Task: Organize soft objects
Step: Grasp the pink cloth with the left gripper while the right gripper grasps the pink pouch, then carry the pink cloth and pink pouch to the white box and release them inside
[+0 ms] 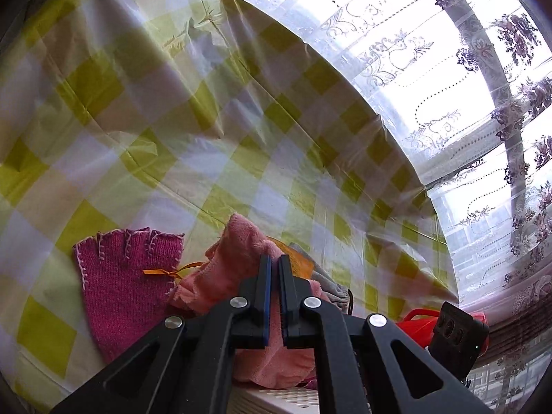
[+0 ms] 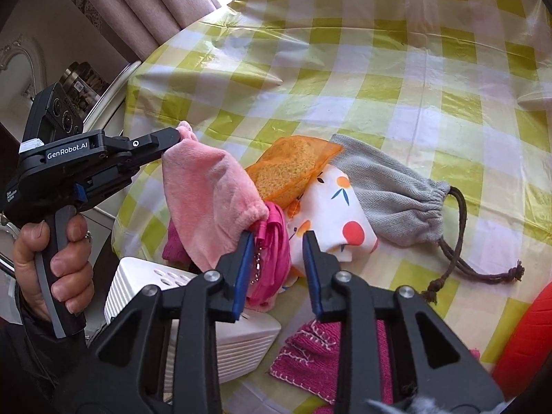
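We have the left claw [image 2: 177,138] clamped on the top edge of the pink plush cloth [image 2: 210,193], lifting it so it hangs free above the white slotted basket [image 2: 241,338] at the near edge of the bench [image 2: 414,79]. Our right claw [image 2: 276,238] stands apart, not yet gripping, its 2 fingers just at the cloth's lower corner, probably to steady it. The grey drawstring pouch [image 2: 390,189], the orange mesh bag [image 2: 289,169] and the magenta knit glove [image 1: 127,276] wait on the bench.
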{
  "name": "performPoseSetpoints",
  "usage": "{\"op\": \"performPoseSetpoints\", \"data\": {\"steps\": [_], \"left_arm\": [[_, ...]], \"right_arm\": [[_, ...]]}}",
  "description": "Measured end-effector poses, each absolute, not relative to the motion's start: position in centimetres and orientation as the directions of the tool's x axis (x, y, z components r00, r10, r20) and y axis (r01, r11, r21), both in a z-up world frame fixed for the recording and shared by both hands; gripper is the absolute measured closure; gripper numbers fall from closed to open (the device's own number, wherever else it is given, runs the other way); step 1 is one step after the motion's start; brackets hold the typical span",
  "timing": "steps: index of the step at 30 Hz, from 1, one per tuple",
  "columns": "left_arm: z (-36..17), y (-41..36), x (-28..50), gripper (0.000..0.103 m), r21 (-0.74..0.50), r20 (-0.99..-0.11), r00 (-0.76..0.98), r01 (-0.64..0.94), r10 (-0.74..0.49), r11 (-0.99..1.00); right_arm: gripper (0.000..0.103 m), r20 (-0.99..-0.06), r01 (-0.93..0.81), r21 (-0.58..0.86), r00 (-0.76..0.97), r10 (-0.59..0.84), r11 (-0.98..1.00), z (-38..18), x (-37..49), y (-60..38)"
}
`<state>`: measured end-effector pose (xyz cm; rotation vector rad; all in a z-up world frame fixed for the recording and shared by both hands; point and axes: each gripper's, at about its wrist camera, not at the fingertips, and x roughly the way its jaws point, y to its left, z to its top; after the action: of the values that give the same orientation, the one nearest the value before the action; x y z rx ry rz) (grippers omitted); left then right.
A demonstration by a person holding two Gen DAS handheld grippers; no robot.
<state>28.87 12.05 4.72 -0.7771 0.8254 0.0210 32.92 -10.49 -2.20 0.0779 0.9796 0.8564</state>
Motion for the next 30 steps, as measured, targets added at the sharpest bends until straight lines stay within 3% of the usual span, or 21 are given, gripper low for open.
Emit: {"op": "performPoseSetpoints", "data": {"steps": [5,22,30], "left_arm": [[5.6,11.9,28.8,0.099,-0.609,-0.655,0.708,-0.286,-0.266,0.740],[10.5,12.8,25.7,0.099,-0.555,-0.600,0.785,-0.267,-0.156,0.788],[13.0,11.6,24.0,0.099,-0.457,-0.582,0.811,-0.266,-0.059,0.849]], "right_arm": [[0.091,-0.684,-0.623,0.412,0.269,0.678,0.664,-1.6,32.7,-10.3],[0.092,-0.611,-0.527,0.277,0.549,0.571,0.803,4.7,29.0,-15.7],[0.092,-0.599,-0.487,0.220,0.616,0.511,0.845,5.7,26.2,-17.5]]}}
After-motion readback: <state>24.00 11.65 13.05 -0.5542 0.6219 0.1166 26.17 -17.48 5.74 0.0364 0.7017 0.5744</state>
